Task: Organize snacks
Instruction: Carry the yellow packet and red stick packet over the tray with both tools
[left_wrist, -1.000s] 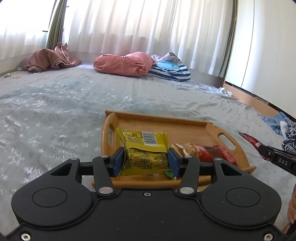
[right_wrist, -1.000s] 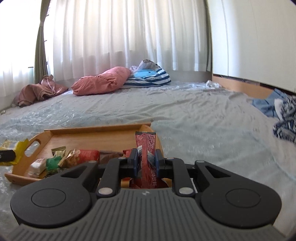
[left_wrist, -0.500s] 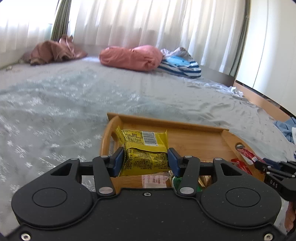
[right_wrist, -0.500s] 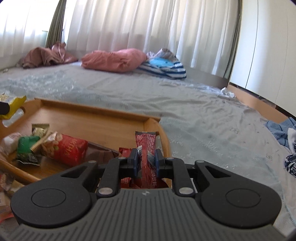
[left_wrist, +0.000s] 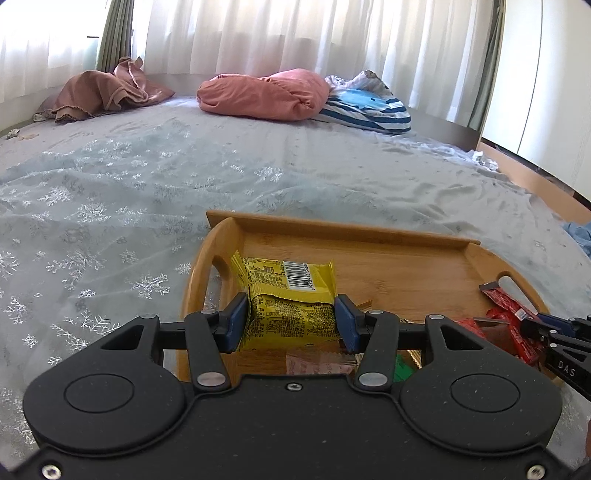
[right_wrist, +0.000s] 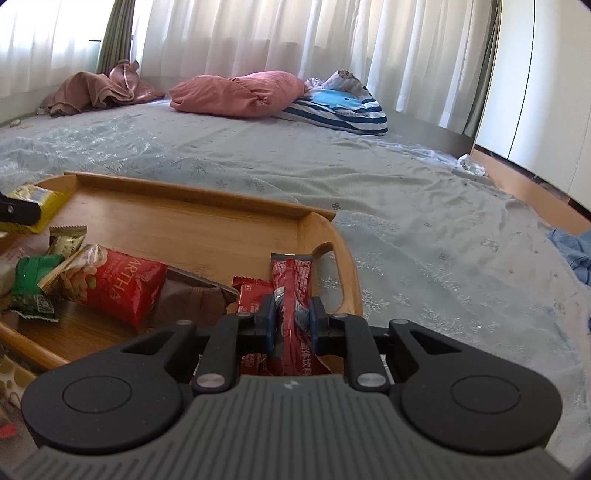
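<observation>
Snacks are gathering on the wooden tray (right_wrist: 192, 199) that sits on the bed's grey snowflake sheet (left_wrist: 110, 206). Over its 9 o'clock handle, the left gripper (left_wrist: 291, 317) pinches a yellow packet (left_wrist: 291, 295) between its blue pads, barcode up. At 3 o'clock, the right gripper (right_wrist: 291, 321) is clamped nearly closed on a slim red stick pack (right_wrist: 293, 291). Loose on the tray lie a red nut bag (right_wrist: 118, 291) and a green wrapper (right_wrist: 31, 277).
</observation>
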